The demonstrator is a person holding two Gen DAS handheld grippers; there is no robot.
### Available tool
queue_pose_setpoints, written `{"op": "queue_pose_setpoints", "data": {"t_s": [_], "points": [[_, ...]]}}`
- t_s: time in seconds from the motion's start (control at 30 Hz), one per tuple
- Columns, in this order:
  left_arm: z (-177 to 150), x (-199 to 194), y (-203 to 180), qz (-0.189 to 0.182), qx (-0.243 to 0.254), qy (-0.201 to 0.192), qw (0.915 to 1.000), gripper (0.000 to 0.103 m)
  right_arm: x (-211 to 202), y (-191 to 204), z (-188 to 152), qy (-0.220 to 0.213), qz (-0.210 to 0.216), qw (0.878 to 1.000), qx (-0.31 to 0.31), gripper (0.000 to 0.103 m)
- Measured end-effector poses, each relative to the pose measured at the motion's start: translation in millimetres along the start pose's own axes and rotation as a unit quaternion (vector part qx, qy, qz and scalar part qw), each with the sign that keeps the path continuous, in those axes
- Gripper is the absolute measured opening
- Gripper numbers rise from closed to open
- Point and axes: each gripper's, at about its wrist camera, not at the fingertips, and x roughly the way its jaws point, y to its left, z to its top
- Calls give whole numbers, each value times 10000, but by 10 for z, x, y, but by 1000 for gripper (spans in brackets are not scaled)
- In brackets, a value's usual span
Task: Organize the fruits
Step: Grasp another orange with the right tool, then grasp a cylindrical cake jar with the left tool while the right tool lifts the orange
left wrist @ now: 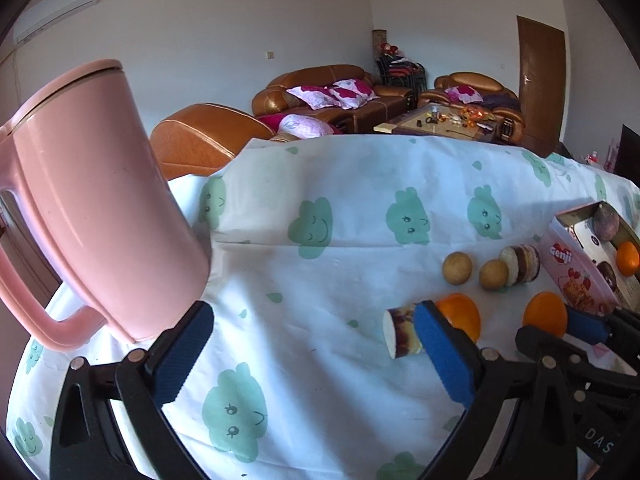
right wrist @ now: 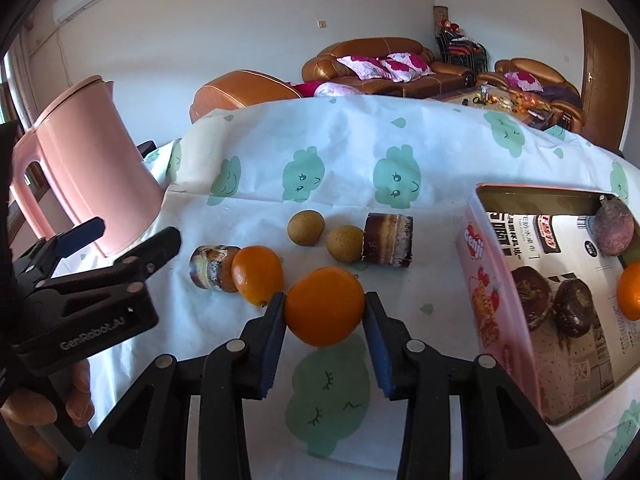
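While its blue pads press both sides of an orange [right wrist: 324, 306] on the cloth-covered surface [right wrist: 256, 168], the right hand-held gripper [right wrist: 325, 320] grasps it. At three o'clock from this fruit sits the pink box [right wrist: 486, 280]. At nine o'clock, the left hand-held gripper [left wrist: 312, 346] hangs released, holding nothing.

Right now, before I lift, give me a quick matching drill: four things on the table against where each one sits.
Things:
1. pink kettle
2. purple fruit
3. near orange
4. far cane piece

Places:
A. inside the tin, far corner
B. between the right gripper's pads
C. beside a small tan fruit
D. left edge of the cloth

Pairs: 1-D, 2-A, 3-B, 4-C
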Motion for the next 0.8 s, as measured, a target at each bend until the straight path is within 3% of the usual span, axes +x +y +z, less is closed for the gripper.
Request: {"op": "queue_pose_setpoints", "data": {"t_s": [0.13,0.37,0.57,0.67,0.8], "points": [[-41,41,-135,-107,293,148,9994,97,-238,-22,-125,-160,31,9996,-236,41],[-93,286,-268,-73,451,606,9971,97,-255,-138,-179,-13,192,9998,33,41],[7,463,-121,-216,-128,809,9964,96,-298,-120,-184,-83,217,9997,46,41],[27,535,-125,-355,-222,928,9948,83,-276,-106,-189,-29,240,9997,41,41],[24,534,-99,-471,-315,926,9941,59,-258,-82,-192,-13,235,9997,-3,41]]}}
